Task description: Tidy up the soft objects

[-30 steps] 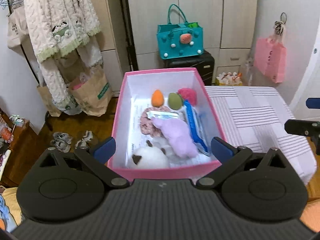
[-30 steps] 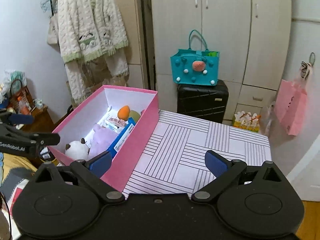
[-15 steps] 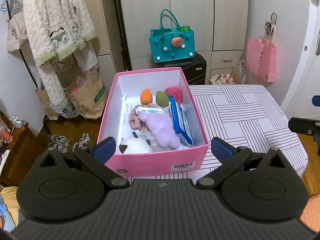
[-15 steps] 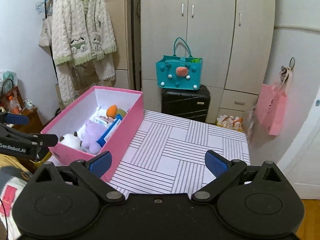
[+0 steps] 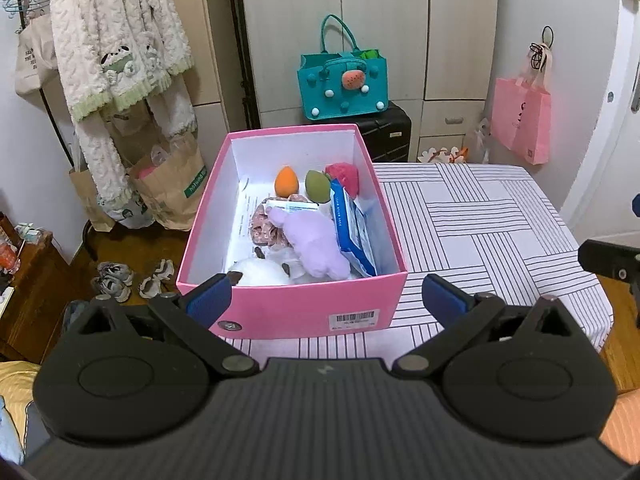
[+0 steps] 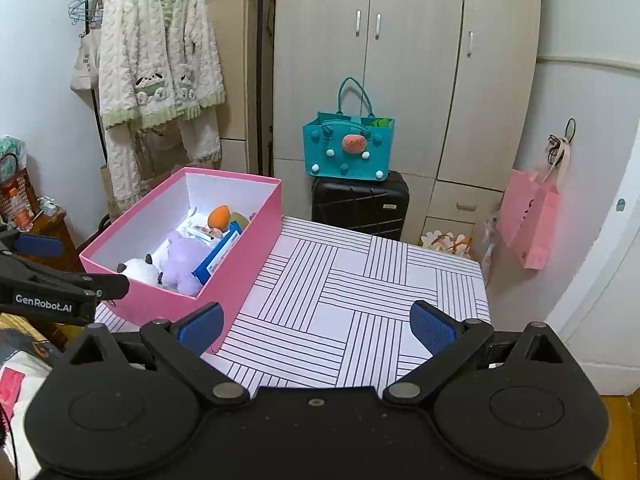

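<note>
Everything soft seems to be already in the pink box [image 5: 292,312], and the striped table [image 5: 472,220] to the right of it carries nothing, so I judge the work is close to its end, or a new round is about to begin. If one more thing must be moved, the good way is to come from above, straight down into the box, and take only one toy. The purple plush [image 5: 316,240] lies on top in the middle, just ahead of the left gripper [image 5: 326,300], so it is the easiest to catch by its body. The white plush [image 5: 260,272] sits directly behind the near wall, very near the left fingertip, so the claw must go over the rim and not push the wall. The blue packet [image 5: 352,232] leans on the right wall, and the orange sponge [image 5: 286,180], the green sponge [image 5: 317,186] and a pink piece are at the far end.

The left gripper stands wide apart and holds nothing; it hangs in front of the near wall of the box without touching it. The right gripper [image 6: 316,326] is also spread wide and empty, above the bare table, with the box ahead and to its left.
</note>
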`<state>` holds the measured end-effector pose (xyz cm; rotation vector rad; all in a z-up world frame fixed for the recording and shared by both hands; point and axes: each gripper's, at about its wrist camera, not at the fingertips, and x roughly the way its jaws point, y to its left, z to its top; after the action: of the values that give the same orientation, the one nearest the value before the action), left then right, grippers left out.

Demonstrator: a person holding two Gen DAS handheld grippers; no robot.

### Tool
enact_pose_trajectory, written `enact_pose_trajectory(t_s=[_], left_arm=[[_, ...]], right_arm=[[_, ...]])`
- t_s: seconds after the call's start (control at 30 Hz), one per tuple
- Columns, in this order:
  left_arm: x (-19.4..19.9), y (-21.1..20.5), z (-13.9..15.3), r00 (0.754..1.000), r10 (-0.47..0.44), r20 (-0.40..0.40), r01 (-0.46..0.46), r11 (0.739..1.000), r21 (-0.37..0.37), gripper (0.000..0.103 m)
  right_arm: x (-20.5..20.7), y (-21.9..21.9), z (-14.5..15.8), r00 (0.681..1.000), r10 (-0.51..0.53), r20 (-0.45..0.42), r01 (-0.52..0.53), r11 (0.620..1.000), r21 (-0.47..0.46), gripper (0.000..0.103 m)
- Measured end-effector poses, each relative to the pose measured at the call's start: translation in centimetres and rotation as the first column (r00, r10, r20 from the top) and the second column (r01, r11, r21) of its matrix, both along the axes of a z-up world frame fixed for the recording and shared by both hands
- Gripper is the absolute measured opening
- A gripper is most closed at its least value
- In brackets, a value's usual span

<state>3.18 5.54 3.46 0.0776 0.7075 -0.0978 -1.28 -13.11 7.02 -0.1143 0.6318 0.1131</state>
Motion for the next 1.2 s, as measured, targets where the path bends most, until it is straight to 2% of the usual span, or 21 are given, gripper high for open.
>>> enact_pose_trajectory(t_s=[0.37, 0.77, 1.2], left_arm=[[-0.6, 0.1, 0.1, 1.0, -0.016, 0.008, 0.016, 1.0, -0.022, 0.103], [-1.0, 0.0, -0.2, 0.999, 0.033, 0.023, -0.032, 0.999, -0.019, 0.103], [-1.1, -0.7, -0.8, 0.999, 0.028, 0.019, -0.028, 1.0, 0.003, 0.103]], right_arm=[[-0.7, 0.1, -0.3, 0.999, -0.047, 0.028, 0.047, 0.999, -0.01, 0.101], [-1.8, 0.1, -0.1, 0.995, -0.082, 0.056, 0.083, 0.996, -0.016, 0.101], [-1.8, -0.2, -1.0, 0.988, -0.148, 0.051, 0.149, 0.989, -0.022, 0.101]])
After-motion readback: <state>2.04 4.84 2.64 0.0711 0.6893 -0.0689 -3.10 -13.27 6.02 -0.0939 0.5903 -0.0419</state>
